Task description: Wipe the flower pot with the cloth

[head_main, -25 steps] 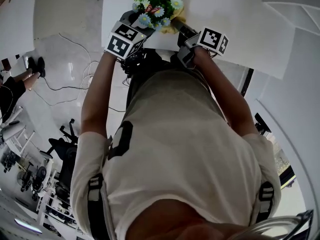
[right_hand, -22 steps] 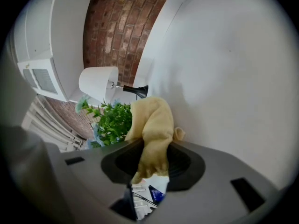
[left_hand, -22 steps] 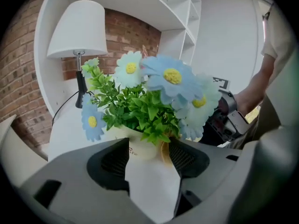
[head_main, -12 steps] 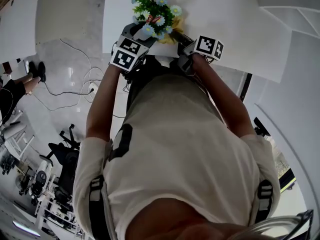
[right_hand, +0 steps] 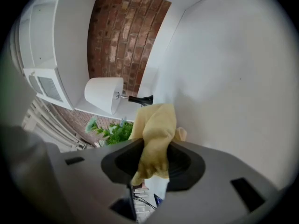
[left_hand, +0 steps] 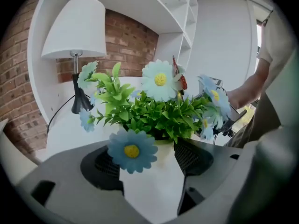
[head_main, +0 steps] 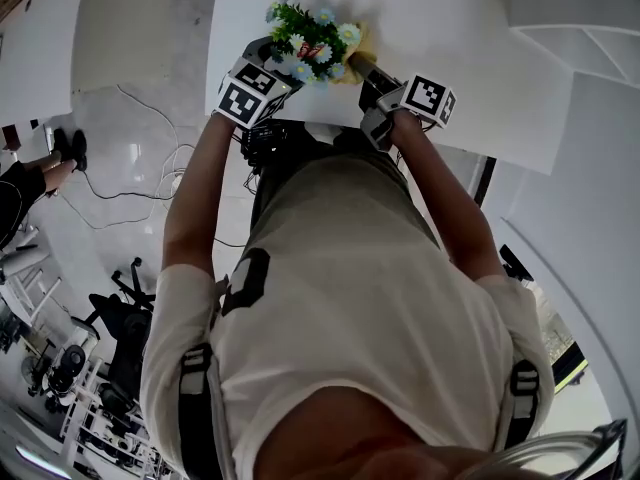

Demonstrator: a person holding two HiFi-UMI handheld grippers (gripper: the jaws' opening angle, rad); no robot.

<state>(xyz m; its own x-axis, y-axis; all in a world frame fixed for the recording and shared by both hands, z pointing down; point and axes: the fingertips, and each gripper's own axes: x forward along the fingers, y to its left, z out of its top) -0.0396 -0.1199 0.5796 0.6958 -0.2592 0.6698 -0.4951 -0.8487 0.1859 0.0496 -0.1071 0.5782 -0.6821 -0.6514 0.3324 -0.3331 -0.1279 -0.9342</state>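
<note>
While you stand at the near edge of the white desk (head_main: 470, 38), the white flower pot (left_hand: 152, 190) sits right in front of you, between your two hands. It is packed with green leaves and pale blue and white daisy-type flowers (left_hand: 159, 111).

Left side:
- your left gripper (left_hand: 150, 164) points at the flower pot from the left
- its jaws have just been opening and now stand wide apart
- the flower pot's white body lies between the two dark ribbed pads (left_hand: 191, 157)
- nothing is clamped; whether a pad brushes the pot's side cannot be made out
- one blue daisy hangs over the left jaw, close to the camera

Right side:
- your right gripper (right_hand: 152, 164) has its jaws closed onto the soft yellow cloth (right_hand: 154, 129)
- the cloth is bunched, with a lump standing up past the jaw tips and a tail hanging down between them
- from the head view the cloth is just beside the flowers on their right; contact with the flower pot's wall cannot be seen

Background:
- a table lamp with a white shade and black stem (left_hand: 77, 29) stands on the desk beyond the flowers, well apart from them
- a red brick wall (left_hand: 126, 45) and white shelving lie behind it
- cables (head_main: 150, 168) lie on the pale floor to your left
</note>
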